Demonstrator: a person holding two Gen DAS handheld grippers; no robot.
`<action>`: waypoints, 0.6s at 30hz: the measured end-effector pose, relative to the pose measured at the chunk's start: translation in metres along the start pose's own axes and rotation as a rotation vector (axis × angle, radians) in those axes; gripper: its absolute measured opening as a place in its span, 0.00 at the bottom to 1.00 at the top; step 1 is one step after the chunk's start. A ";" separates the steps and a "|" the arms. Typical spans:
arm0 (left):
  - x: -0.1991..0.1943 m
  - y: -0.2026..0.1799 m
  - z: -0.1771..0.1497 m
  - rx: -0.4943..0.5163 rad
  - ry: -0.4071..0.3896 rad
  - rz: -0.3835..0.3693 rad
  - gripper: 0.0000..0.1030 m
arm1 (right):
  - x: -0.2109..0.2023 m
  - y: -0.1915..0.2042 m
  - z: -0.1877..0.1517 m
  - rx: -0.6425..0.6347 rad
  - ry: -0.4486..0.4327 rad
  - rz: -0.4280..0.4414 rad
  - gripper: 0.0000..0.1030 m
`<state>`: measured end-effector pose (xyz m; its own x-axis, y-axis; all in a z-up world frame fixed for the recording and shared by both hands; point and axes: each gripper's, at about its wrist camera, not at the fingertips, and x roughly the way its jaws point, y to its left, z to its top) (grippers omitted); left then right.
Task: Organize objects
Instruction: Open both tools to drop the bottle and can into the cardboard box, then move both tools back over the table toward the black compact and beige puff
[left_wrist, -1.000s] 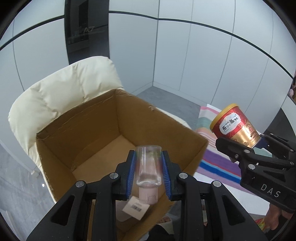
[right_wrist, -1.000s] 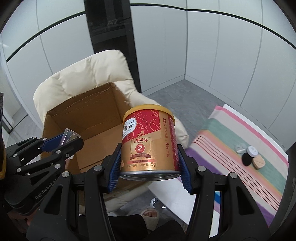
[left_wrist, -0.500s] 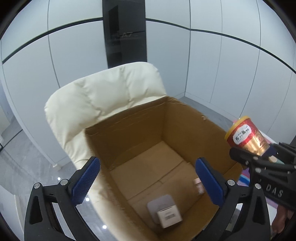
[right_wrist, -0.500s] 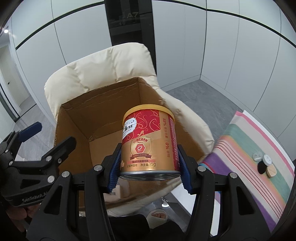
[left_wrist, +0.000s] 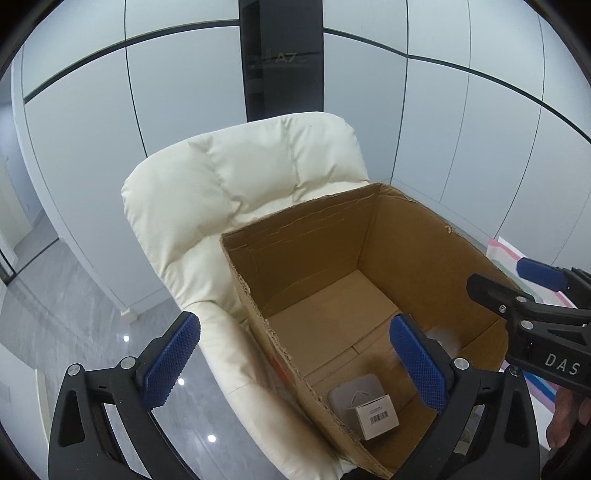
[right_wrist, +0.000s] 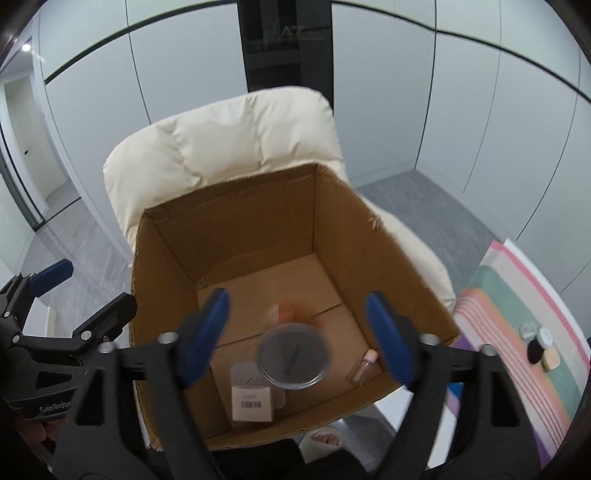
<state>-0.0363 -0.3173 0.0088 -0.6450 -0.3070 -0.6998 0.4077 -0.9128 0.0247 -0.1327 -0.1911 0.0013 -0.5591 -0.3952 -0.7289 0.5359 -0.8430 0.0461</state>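
An open cardboard box (left_wrist: 406, 236) (right_wrist: 351, 229) sits on a cream armchair (left_wrist: 240, 177) (right_wrist: 221, 140). Inside it lie a small white barcoded box (right_wrist: 252, 402) (left_wrist: 377, 415), a small clear bottle with a pink cap (right_wrist: 364, 366), and the red can (right_wrist: 293, 354), blurred and seen end-on under my right gripper. My right gripper (right_wrist: 297, 336) is open above the box. My left gripper (left_wrist: 295, 365) is open and empty over the box's left wall. The right gripper also shows in the left wrist view (left_wrist: 517, 288).
A striped cloth (right_wrist: 517, 332) lies to the right with several small round items (right_wrist: 539, 343) on it. Grey wall panels and a dark column stand behind the chair. Grey floor lies to the left.
My left gripper let go of the small bottle, which now lies in the box. My right gripper opened and the red can dropped into the box.
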 end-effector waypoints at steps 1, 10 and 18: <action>0.000 -0.002 0.000 0.003 -0.002 -0.002 1.00 | -0.001 -0.001 0.001 0.001 -0.003 -0.006 0.85; 0.004 -0.024 0.006 0.005 0.017 -0.039 1.00 | -0.004 -0.033 -0.003 0.070 0.010 -0.050 0.95; 0.010 -0.055 0.012 0.025 0.017 -0.079 1.00 | -0.018 -0.068 -0.011 0.108 0.000 -0.091 1.00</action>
<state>-0.0728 -0.2730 0.0085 -0.6633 -0.2293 -0.7123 0.3395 -0.9405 -0.0134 -0.1521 -0.1222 0.0041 -0.6023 -0.3149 -0.7335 0.4114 -0.9099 0.0529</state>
